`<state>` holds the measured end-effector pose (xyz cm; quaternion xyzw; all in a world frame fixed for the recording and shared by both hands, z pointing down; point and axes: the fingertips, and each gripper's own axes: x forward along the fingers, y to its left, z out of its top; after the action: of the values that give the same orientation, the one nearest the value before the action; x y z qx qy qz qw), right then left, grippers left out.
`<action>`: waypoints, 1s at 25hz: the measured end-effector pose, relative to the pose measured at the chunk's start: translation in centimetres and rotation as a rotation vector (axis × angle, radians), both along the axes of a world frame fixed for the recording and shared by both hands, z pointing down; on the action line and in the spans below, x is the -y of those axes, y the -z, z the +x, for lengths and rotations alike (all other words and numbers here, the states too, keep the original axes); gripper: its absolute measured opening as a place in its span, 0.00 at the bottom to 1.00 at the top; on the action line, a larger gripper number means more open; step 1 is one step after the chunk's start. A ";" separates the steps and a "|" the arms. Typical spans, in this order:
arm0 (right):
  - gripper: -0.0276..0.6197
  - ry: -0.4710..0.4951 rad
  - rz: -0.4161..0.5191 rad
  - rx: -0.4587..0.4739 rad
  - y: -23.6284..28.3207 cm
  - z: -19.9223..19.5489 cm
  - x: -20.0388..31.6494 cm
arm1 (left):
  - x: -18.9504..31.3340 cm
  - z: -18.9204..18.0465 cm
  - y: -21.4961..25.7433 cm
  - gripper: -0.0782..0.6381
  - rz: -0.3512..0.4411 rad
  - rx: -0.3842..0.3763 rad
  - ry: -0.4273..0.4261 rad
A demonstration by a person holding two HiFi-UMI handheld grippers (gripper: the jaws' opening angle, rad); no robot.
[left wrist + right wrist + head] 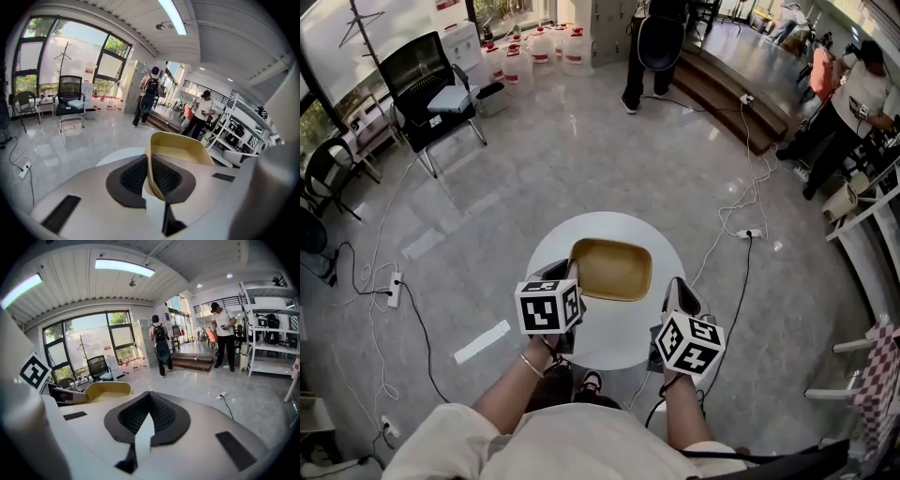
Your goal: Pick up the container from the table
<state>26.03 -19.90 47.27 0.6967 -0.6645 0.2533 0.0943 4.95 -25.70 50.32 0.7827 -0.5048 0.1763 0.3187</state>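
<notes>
The tan container [611, 269] is seen at the far side of the round white table [614, 342], its thin left wall pinched by the left gripper [574, 274]. The right gripper [679, 289], just right of it, is closed on nothing. The container is judged light, stiff and smooth. Tilting is likely with a one-sided hold, so the right wall should be taken too.

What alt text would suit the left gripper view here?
The left gripper pinches the near wall of a yellow container, with a round white table behind it. Beyond stand a black office chair and two people.
</notes>
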 end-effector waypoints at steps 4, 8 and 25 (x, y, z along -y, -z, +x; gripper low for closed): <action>0.08 0.055 0.033 -0.009 1.8 -1.5 -0.3 | -1.0 -1.3 1.5 0.16 0.018 -0.017 0.050; 0.08 0.127 0.078 -0.028 3.9 -2.8 0.7 | -1.4 -2.9 3.1 0.16 0.048 -0.031 0.119; 0.08 0.420 0.176 0.014 7.4 -14.5 1.4 | -7.4 -14.4 4.4 0.16 0.045 -0.027 0.418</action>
<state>11.54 -21.32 39.82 0.5466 -0.8153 0.1740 0.0790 -9.41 -18.30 45.93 0.6700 -0.6558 0.0846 0.3375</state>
